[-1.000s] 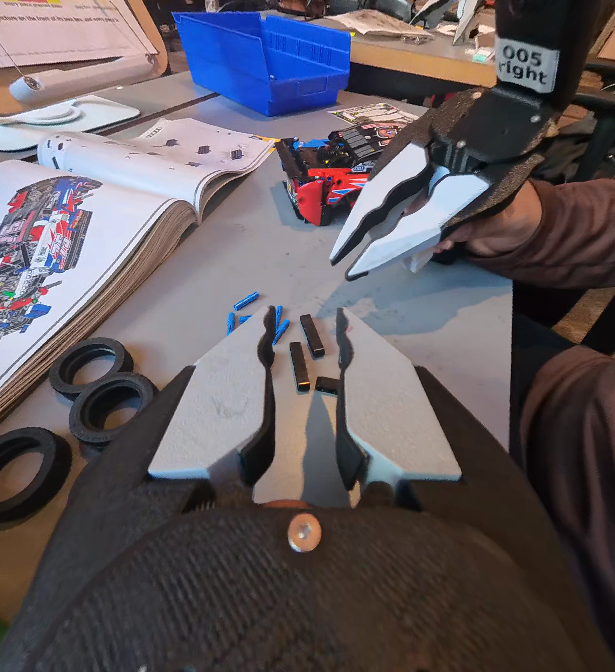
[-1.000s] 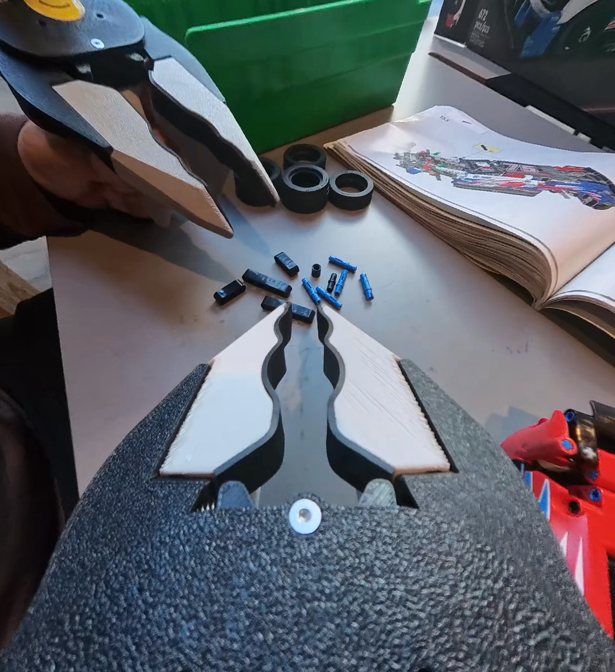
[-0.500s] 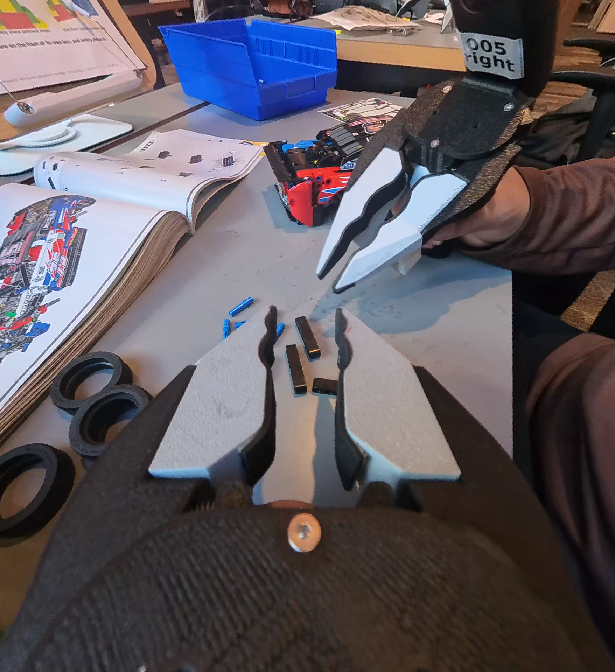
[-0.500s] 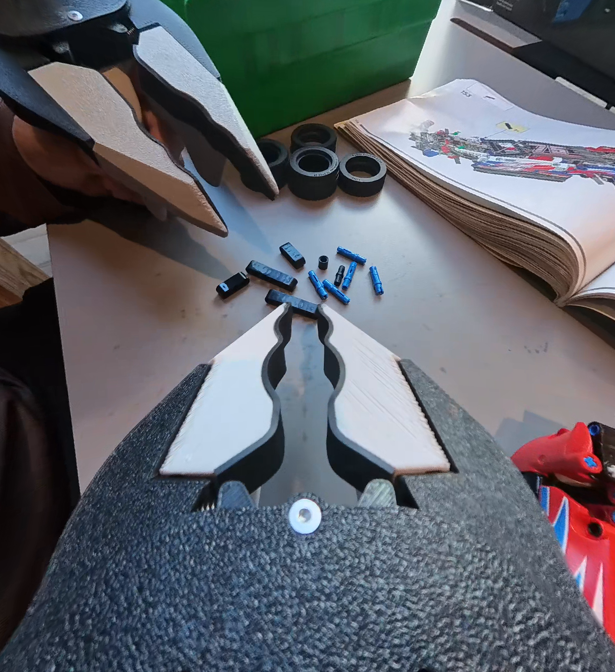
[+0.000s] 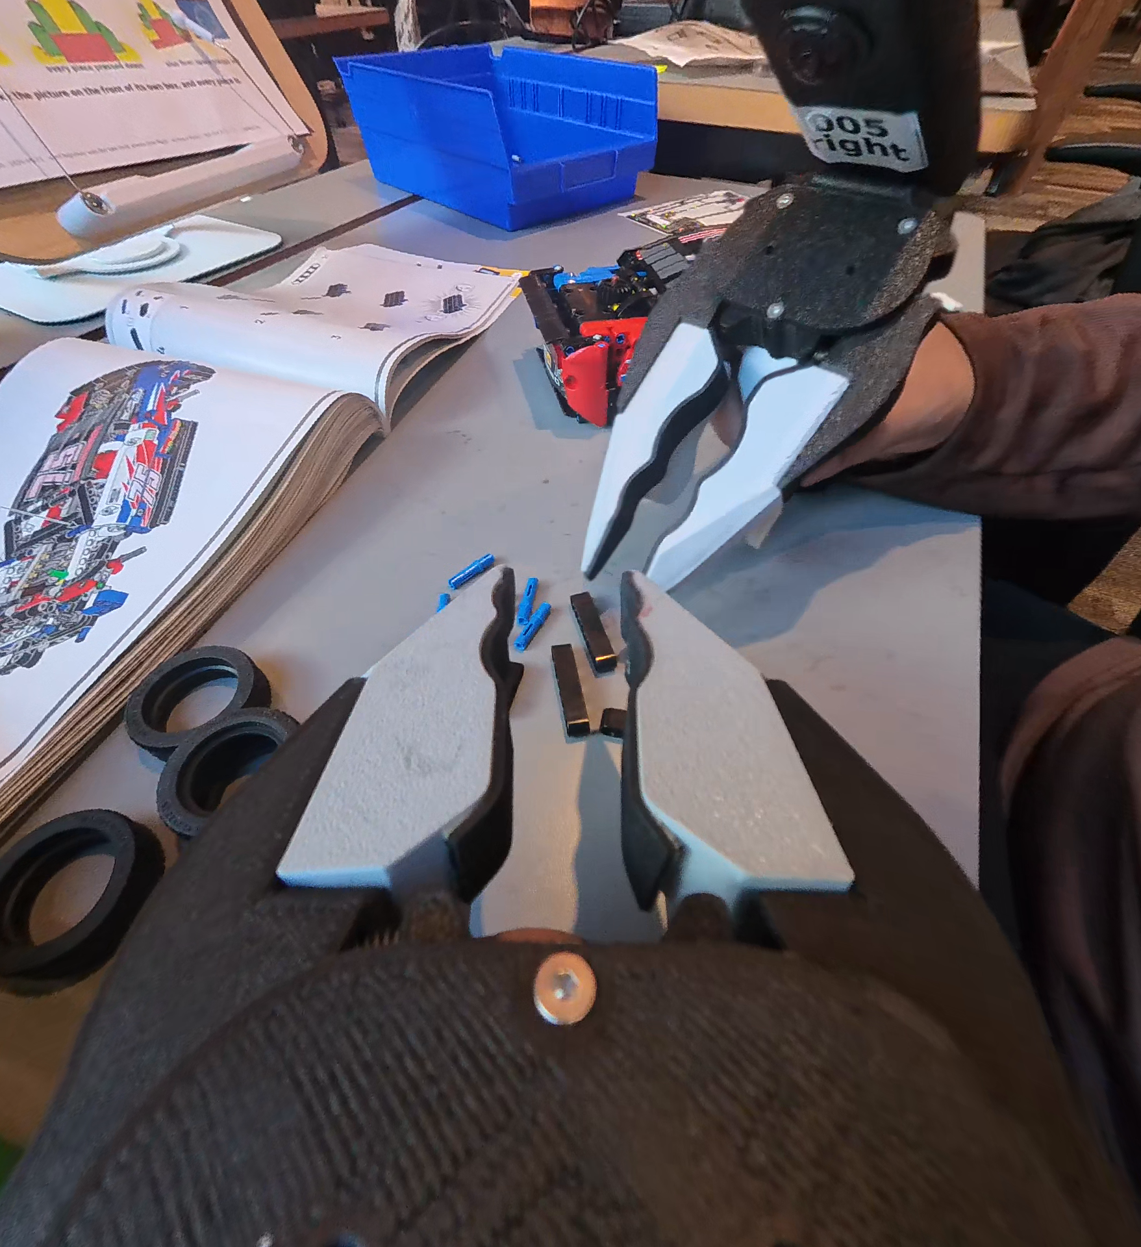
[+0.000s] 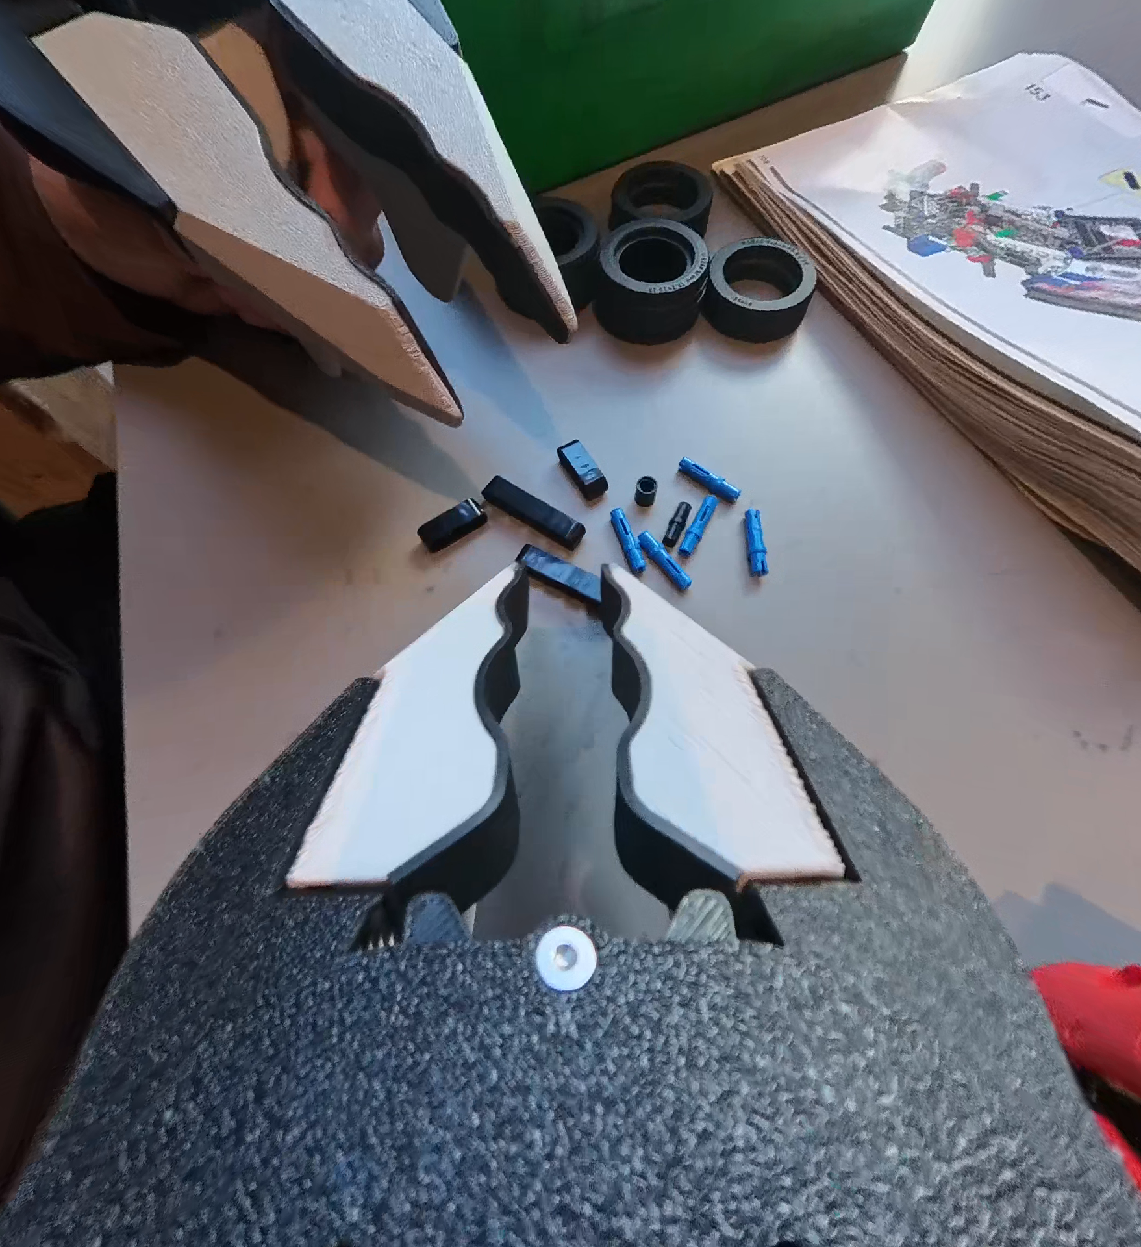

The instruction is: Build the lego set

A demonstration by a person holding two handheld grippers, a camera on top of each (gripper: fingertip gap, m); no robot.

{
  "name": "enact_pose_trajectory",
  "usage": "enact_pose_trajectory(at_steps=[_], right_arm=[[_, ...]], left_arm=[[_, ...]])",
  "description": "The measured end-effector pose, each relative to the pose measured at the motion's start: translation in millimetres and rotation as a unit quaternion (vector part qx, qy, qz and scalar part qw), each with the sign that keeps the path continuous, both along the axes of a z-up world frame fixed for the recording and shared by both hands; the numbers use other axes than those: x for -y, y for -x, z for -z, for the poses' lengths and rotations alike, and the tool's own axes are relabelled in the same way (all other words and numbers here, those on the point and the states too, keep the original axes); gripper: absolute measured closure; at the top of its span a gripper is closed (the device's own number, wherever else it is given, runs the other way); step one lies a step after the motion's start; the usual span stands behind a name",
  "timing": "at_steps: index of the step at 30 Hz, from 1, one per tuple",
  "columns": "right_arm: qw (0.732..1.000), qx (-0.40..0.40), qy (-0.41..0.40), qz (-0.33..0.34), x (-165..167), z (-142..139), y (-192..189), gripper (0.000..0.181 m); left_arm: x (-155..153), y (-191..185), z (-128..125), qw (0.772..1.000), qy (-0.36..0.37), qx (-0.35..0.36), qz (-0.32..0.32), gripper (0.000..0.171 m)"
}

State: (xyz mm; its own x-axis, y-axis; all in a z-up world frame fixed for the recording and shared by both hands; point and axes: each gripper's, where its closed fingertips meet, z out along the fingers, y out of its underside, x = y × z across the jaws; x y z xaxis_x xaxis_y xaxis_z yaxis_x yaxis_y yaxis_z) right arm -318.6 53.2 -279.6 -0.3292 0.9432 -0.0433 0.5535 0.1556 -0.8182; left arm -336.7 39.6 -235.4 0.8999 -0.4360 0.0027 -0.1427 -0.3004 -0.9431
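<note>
Grey table (image 5: 419, 472) carries everything, with a blue bin (image 5: 507, 128) at 12 o'clock in the left wrist view. Next in size is the open instruction book (image 5: 149, 459) at 9 o'clock, then the half-built red model (image 5: 588, 344) at 1 o'clock, behind the right gripper (image 5: 621, 573). Four black tyres (image 6: 655, 276) sit in a group at 12 o'clock in the right wrist view, close to the book. Smallest are the loose pieces in the middle of the table: black beams (image 6: 534, 513) and, just beside them toward 3 o'clock, blue pins (image 6: 696, 526). The left gripper (image 5: 564, 587) hovers over the beams with its fingers apart and empty; the right gripper also has its fingers apart and holds nothing, one beam lying just ahead of its tips. I judge these pieces very light, stiff and smooth, so they can slip or flick away; it seems best to take a beam across its long flat sides, near the middle, and a pin around its middle.
</note>
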Motion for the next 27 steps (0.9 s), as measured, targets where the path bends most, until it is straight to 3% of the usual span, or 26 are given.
enact_pose_trajectory(at_steps=[6, 11, 14, 27], right_arm=[[0.998, 0.041, -0.029, -0.04, 7.9, 14.6, 4.6, 0.151], [0.996, 0.065, 0.045, -0.052, 21.3, 11.9, -19.3, 0.152], [0.996, 0.061, 0.044, -0.057, 29.6, 10.5, -30.3, 0.153], [0.996, 0.079, 0.016, -0.031, 21.3, 18.7, -39.7, 0.147]], left_arm=[[0.5, 0.3, -1.2, 1.0, -0.004, 0.0, -0.001, 0.144], [0.1, 0.4, -0.4, 1.0, -0.002, -0.001, -0.002, 0.144], [0.0, -0.1, 0.6, 1.0, 0.002, 0.001, 0.001, 0.144], [-0.2, -0.4, 2.1, 1.0, 0.012, 0.009, 0.005, 0.144]])
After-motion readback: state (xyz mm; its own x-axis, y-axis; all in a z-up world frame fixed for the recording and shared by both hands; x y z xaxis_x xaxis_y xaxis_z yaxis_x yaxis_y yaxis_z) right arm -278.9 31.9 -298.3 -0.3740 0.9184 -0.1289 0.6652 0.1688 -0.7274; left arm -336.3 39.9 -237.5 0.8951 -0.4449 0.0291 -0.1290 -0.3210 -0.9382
